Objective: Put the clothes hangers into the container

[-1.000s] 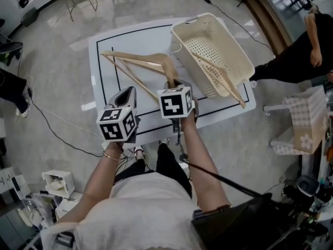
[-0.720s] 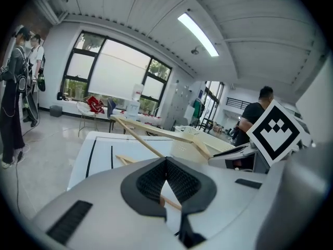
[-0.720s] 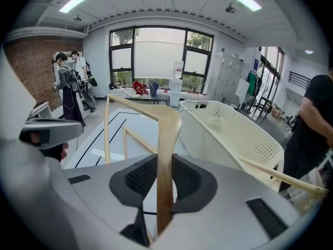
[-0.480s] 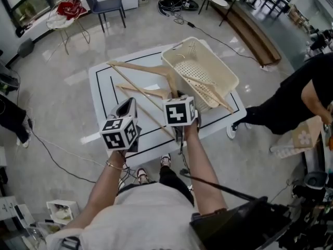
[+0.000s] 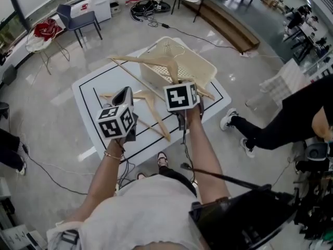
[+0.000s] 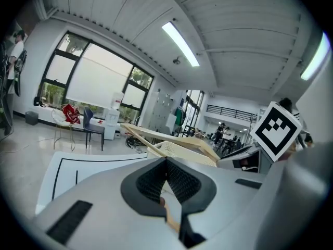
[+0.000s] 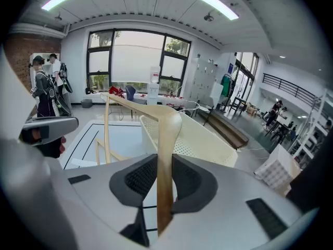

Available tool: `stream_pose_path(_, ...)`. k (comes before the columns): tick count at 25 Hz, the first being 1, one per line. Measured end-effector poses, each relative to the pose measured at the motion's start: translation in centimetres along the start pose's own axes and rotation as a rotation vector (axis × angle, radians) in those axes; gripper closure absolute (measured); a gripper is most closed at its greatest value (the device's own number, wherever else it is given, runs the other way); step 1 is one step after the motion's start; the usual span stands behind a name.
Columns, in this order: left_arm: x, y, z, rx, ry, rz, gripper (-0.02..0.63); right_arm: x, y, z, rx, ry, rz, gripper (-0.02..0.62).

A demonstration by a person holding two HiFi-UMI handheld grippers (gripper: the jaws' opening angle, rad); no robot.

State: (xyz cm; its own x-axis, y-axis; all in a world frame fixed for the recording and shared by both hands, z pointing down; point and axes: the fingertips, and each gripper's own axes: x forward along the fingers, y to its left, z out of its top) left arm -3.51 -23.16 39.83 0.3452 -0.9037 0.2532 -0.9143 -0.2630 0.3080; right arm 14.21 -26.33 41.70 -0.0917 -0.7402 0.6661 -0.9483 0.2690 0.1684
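My right gripper [image 5: 178, 82] is shut on one arm of a wooden hanger [image 5: 156, 62], held in the air over the near rim of the cream perforated basket [image 5: 202, 62]. In the right gripper view the hanger arm [image 7: 165, 145] runs up between the pads of the right gripper [image 7: 158, 178]. My left gripper [image 5: 124, 95] is shut on a second wooden hanger [image 5: 151, 116], held just above the white table [image 5: 91, 90]. In the left gripper view a bit of wood [image 6: 172, 221] shows low in the shut left gripper [image 6: 166, 177]. A third hanger's tip [image 5: 207, 94] pokes out of the basket.
The basket stands at the table's far right corner. A person in black [image 5: 281, 121] stands right of the table. A blue chair [image 5: 78, 20], a bench [image 5: 229, 27] and floor cables [image 5: 47, 163] surround it.
Both grippers have risen. The right one carried its hanger off the table to above the basket's rim. The second hanger came up off the table with the left gripper.
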Motion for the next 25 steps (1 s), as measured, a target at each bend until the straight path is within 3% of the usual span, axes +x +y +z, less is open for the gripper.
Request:
stream_pose_path(8,4.1,-5.8,1.1,0.041,0.006,-0.107,0.602,-0.7,-6.7,0.3,0.044,0.034,-0.078,0.503)
stream_pose_path(12,6.1,-7.2,2.0,0.064,0.009,-0.119,0.602,-0.9,-10.2,1.3,0.043,0.046,-0.128,0.503)
stream_pose_path(25,11.6,-10.1,1.4,0.054,0.048,-0.115,0.602,2.4,-13.5,-1.3,0.004,0.165,-0.092,0.503)
